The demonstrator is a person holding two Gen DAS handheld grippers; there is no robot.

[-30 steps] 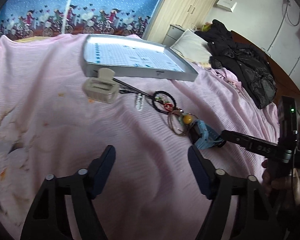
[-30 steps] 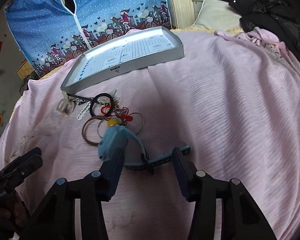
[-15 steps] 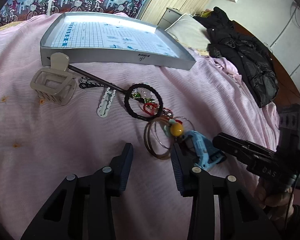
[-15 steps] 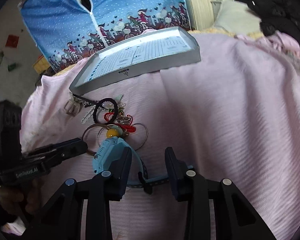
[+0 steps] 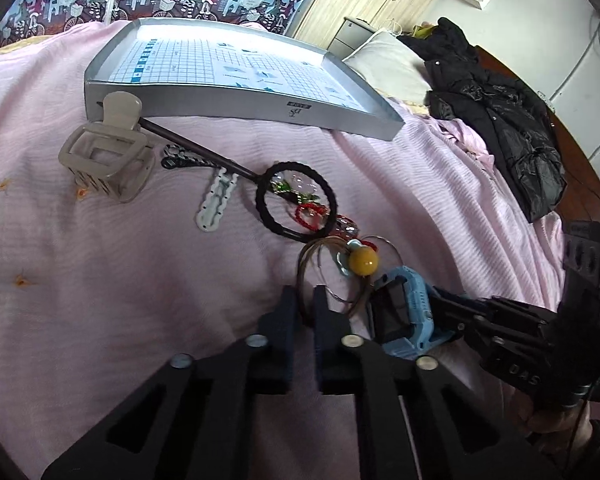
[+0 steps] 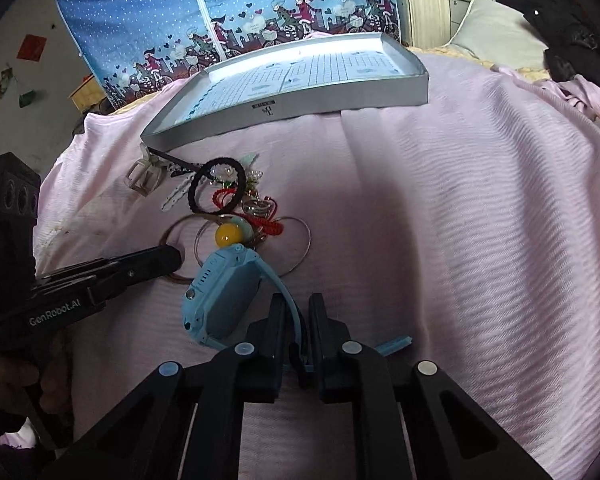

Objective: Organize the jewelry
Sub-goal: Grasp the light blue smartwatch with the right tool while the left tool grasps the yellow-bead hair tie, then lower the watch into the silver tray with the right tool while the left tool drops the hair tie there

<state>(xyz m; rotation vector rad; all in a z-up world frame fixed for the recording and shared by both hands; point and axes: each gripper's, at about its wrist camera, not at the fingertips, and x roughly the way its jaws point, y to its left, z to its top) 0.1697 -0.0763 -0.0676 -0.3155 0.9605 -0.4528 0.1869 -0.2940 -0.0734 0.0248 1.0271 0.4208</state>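
A pile of jewelry lies on the pink bedspread (image 5: 100, 280). In the left wrist view my left gripper (image 5: 305, 300) is shut on the near rim of a thin brown bangle (image 5: 300, 272). Beside the bangle sit a yellow bead (image 5: 363, 261) and a blue watch (image 5: 404, 304). In the right wrist view my right gripper (image 6: 296, 312) is shut on the strap of the blue watch (image 6: 220, 292), whose body lies just left of the fingers. The left gripper (image 6: 168, 258) reaches in from the left onto the bangle (image 6: 175, 227). A grey tray (image 5: 240, 104) lies behind the pile.
A beige hair claw (image 5: 108, 156), a dark hair stick (image 5: 196, 148), a white clip (image 5: 216, 204), a black hair tie (image 5: 296, 165) and red cord pieces (image 5: 310, 216) lie between tray and bangle. A black jacket (image 5: 512, 120) and pillow (image 5: 388, 60) lie at the right.
Both grippers moved in toward the pile and went from wide open to shut. The left closed on the bangle's rim, the right on the watch strap.
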